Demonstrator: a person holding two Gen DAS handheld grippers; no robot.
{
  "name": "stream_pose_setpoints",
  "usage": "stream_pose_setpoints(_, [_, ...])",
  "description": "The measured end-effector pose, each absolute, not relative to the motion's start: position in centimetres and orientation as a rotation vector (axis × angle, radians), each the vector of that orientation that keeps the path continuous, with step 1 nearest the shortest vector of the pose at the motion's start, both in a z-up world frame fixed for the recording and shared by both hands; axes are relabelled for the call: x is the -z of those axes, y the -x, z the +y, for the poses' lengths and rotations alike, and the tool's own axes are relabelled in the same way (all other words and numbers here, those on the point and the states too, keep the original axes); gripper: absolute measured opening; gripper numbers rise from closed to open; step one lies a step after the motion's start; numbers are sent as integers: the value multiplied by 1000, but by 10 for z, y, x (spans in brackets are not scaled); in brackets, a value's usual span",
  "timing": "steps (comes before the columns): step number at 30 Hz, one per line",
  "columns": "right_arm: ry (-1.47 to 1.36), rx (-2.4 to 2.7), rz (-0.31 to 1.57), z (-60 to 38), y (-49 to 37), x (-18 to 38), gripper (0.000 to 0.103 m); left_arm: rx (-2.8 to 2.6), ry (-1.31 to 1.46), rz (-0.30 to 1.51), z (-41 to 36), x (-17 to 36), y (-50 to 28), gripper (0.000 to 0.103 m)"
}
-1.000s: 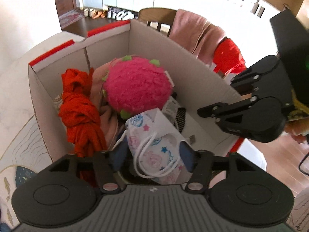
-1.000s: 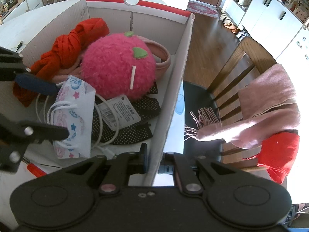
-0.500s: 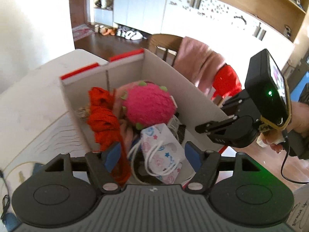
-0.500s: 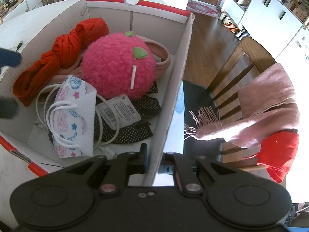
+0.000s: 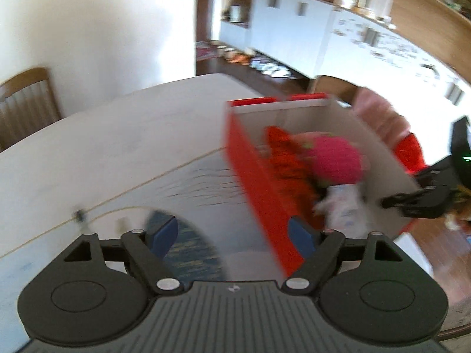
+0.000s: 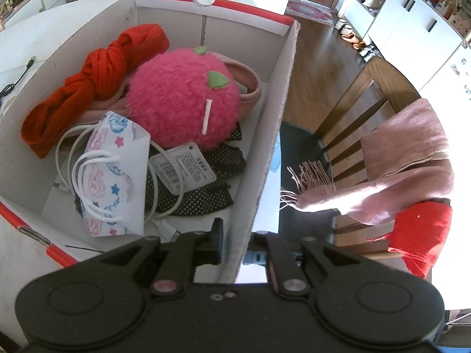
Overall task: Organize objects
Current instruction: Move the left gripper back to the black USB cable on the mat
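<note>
So the left gripper (image 5: 232, 236) has just been opening its jaws, and nothing sits between the blue pads now. A second ago those fingers were down in the cardboard box (image 6: 273, 123) on either side of the patterned face mask (image 6: 116, 173); now the whole view has swung out over the white table (image 5: 117, 135) and the box sits off to the right, blurry. The mask lies inside the box, leaning against the fuzzy pink plush ball (image 6: 182, 100). My read: that drop-off is done and the left hand is off looking for the next thing.

The right gripper (image 6: 235, 244) hasn't budged. Its fingers are pinched together on the box's right wall, one inside, one outside, holding it steady.

Also in the box: a knotted red scarf (image 6: 91, 82), a white cable (image 6: 70, 153), some black dotted fabric (image 6: 200, 191) with a tag.

The tabletop looks pretty bare from the left view, apart from a dark blue patch (image 5: 188, 244) near the fingers, too blurred to identify. Around it are wooden chairs, one draped with a pink scarf (image 6: 406, 164), white cabinets (image 5: 294, 29) and dark wood flooring.
</note>
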State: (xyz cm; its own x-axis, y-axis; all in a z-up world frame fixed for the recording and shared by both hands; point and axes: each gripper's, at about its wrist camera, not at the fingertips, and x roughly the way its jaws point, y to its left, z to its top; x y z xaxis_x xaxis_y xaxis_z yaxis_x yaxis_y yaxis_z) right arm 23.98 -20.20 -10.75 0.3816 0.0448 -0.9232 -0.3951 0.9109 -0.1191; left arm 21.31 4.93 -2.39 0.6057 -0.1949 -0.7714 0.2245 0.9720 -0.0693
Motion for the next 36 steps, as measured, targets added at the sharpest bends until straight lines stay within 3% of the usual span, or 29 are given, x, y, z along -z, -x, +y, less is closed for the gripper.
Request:
stream_pose_setpoints(11, [367,-263,1170,-196,-241,107,11,1,-63,1012,161,80,-227,85])
stream_pose_setpoints(36, [383,-222,1199,-192,-243,110,11,3,-18,1090,216,139,-254,83])
